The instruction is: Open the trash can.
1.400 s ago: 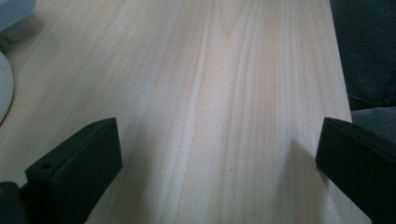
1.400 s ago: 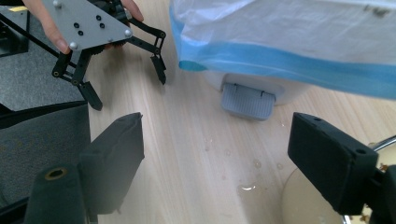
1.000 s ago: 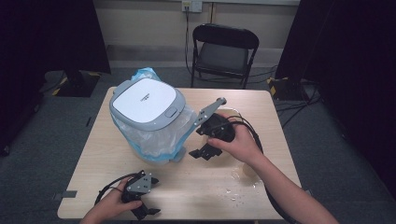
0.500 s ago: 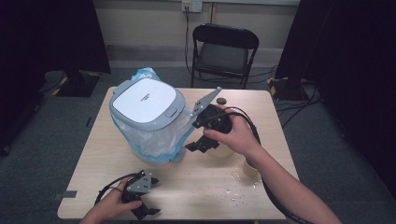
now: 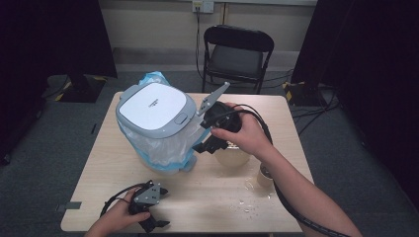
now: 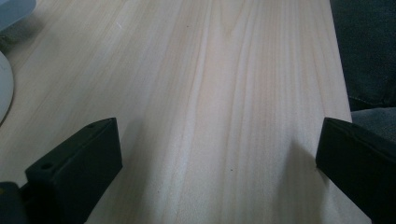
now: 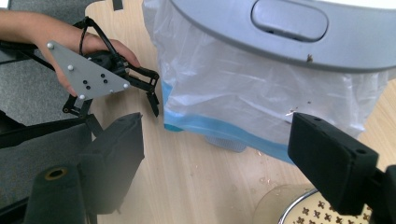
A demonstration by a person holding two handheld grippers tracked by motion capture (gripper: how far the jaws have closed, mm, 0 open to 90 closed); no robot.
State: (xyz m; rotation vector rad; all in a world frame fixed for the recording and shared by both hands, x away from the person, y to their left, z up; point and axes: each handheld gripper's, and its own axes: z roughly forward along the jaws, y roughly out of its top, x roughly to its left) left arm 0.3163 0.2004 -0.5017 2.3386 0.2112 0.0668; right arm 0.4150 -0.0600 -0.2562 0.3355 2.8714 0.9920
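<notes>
A waste bin (image 5: pixel 154 111) with a grey-and-white lid and a clear plastic liner stands at the table's back left. My right gripper (image 5: pixel 206 146) hovers just off the bin's right side, open, with nothing between its jaws. In the right gripper view the right gripper (image 7: pixel 217 126) faces the liner (image 7: pixel 261 88) below the lid's push button (image 7: pixel 288 17). My left gripper (image 5: pixel 154 223) rests open near the front left edge of the table. The left gripper (image 6: pixel 218 128) has only bare wood between its jaws.
A beige bowl (image 5: pixel 233 157) with a perforated metal insert (image 7: pixel 317 212) sits under the right hand. A small cup (image 5: pixel 265 176) stands to its right, with crumbs (image 5: pixel 246 205) scattered in front. A black chair (image 5: pixel 237 54) stands behind the table.
The right gripper has risen and shifted left, closer to the bin's side. The left gripper has stayed put.
</notes>
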